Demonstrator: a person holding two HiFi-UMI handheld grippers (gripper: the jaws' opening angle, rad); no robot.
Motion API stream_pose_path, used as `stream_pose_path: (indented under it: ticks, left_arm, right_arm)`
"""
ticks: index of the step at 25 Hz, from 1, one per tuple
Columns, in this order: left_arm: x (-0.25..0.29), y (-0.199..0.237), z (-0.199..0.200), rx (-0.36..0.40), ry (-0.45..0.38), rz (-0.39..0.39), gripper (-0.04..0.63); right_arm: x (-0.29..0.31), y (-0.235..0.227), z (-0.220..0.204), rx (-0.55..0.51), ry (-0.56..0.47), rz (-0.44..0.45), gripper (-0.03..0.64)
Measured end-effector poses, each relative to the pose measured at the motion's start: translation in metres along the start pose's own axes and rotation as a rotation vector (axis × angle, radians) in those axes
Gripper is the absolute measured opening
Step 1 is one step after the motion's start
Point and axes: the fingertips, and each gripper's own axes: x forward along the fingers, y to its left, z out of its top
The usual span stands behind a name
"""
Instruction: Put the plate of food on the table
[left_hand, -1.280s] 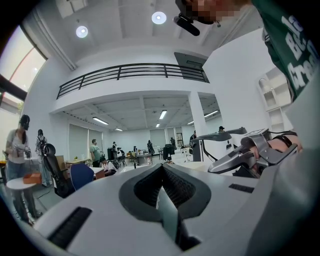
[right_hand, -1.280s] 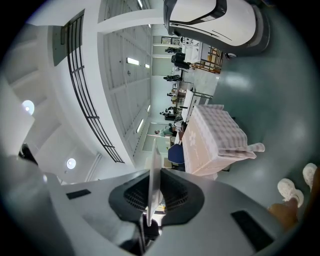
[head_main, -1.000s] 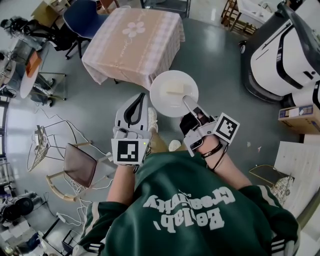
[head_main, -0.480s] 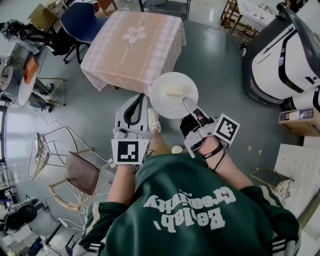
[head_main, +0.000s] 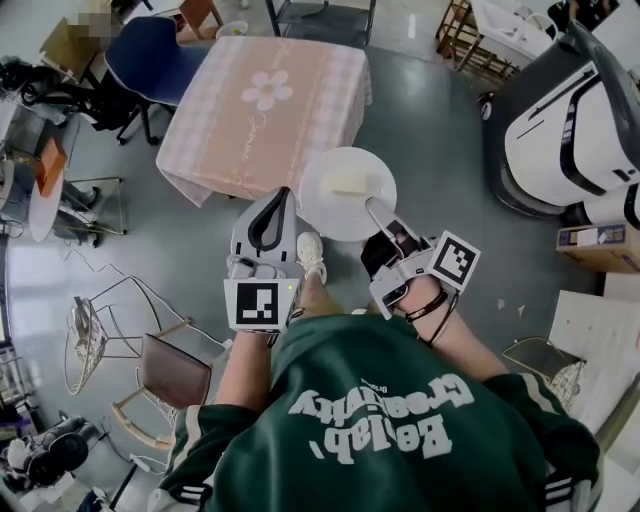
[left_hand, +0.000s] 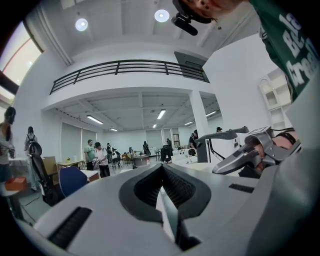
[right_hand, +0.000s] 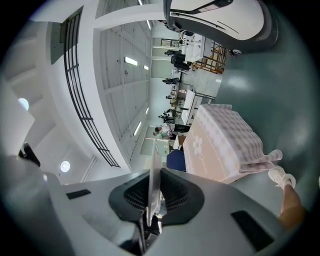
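The right hand-held gripper is clamped on the near rim of the plate. Plate and food are in the air by the near right corner of the tabletop. The left hand-held gripper has its jaws together, empty.

The round white plate carries a pale cream block of food. The square worktop wears a pink-and-white checked cloth with one white flower printed on it. The left hand-held gripper and the right hand-held gripper are light grey with black pads, and each bears a black-and-white marker cube. The person's sweatshirt is dark green with white lettering. The floor is dull grey-green.
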Motion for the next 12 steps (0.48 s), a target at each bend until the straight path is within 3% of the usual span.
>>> stream_pose_path:
  ticks: [12]
  left_arm:
    - [0.064, 0.085, -0.004, -0.015, 0.016, 0.003, 0.009]
  right_arm:
    - [0.092, 0.003, 0.024, 0.011, -0.031, -0.033, 0.034]
